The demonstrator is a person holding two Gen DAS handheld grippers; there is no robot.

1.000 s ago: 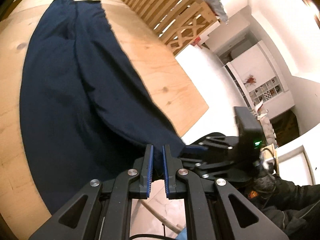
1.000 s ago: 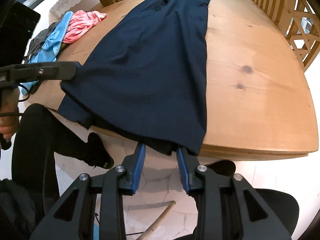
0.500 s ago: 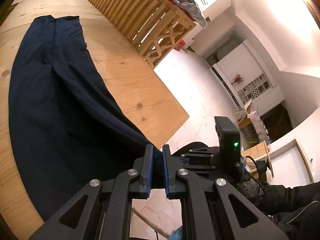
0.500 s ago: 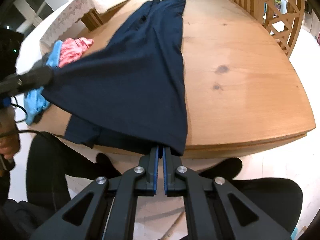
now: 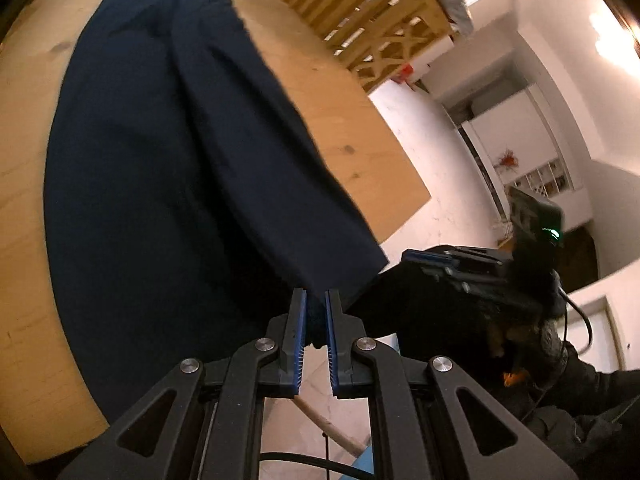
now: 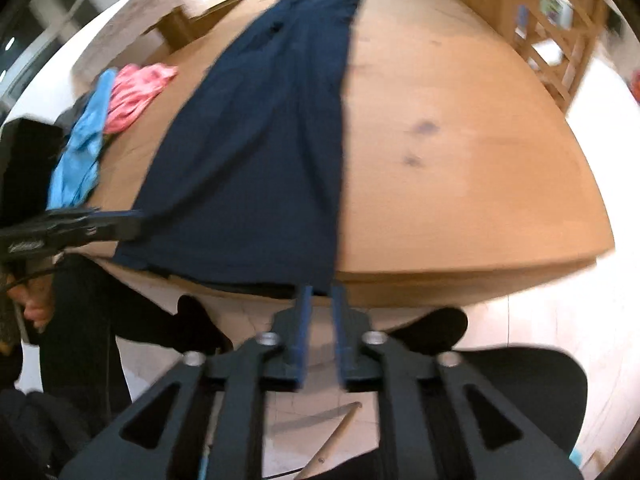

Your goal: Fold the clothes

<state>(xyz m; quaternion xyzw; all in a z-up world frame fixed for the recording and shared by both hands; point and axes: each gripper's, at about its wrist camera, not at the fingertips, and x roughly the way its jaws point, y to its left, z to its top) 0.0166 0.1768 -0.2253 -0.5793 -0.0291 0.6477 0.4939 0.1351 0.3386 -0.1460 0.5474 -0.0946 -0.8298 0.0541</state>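
Squaring the navy garment's near hem

We pinch the navy garment (image 5: 168, 184), spread along the wooden table (image 6: 460, 168), with our left gripper (image 5: 316, 316); our right gripper (image 6: 320, 300) is opening, so we should regrip its corner evenly.

One dark navy garment (image 6: 264, 152) lies stretched along the one wooden table (image 6: 460, 168). Beside it sits one heap of other clothes, in which three pieces can be told apart: one pink (image 6: 136, 94), one light blue (image 6: 82, 152), and one grey, mostly buried (there may be more beneath, too hidden to count). Two grippers show, a left gripper (image 5: 316, 316) and a right gripper (image 6: 321, 300), each with two blue-padded fingers. One wooden stick (image 6: 332, 438) lies on the floor, and two dark feet (image 6: 200, 326) stand under the table edge
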